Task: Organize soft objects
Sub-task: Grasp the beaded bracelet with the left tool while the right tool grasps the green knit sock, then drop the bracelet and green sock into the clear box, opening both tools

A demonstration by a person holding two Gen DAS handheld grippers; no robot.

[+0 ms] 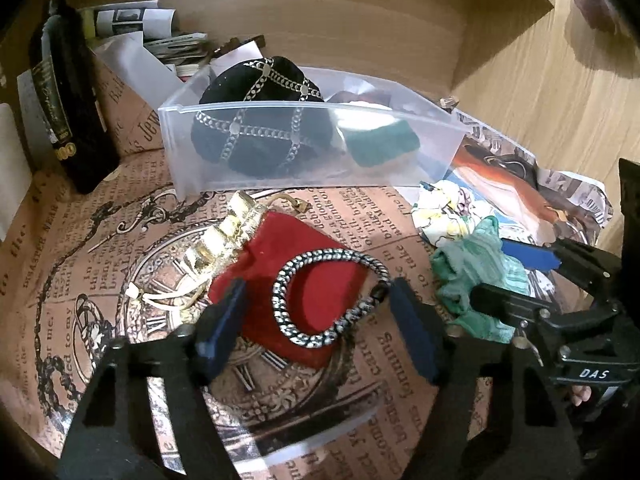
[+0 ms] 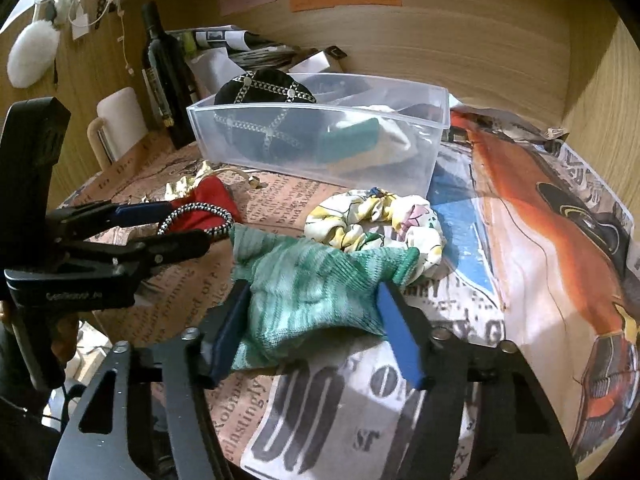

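Observation:
My left gripper (image 1: 316,320) is open, its blue pads either side of a black-and-white braided loop (image 1: 328,296) lying on a red velvet pouch (image 1: 296,312) with a gold trim. My right gripper (image 2: 316,328) is open around a crumpled green knit cloth (image 2: 316,288). A floral scrunchie (image 2: 380,220) lies just beyond the cloth. A clear plastic bin (image 2: 320,144) behind holds a black cap with silver chains (image 2: 260,92) and a green-and-white soft item (image 2: 352,140). The left gripper also shows in the right wrist view (image 2: 160,228), over the loop (image 2: 200,216).
A dark wine bottle (image 2: 164,76) and a white mug (image 2: 120,120) stand at the left. Papers (image 2: 240,48) are piled behind the bin. Wooden walls (image 2: 480,48) close the back and right. Newspaper-print sheets (image 2: 500,240) cover the surface.

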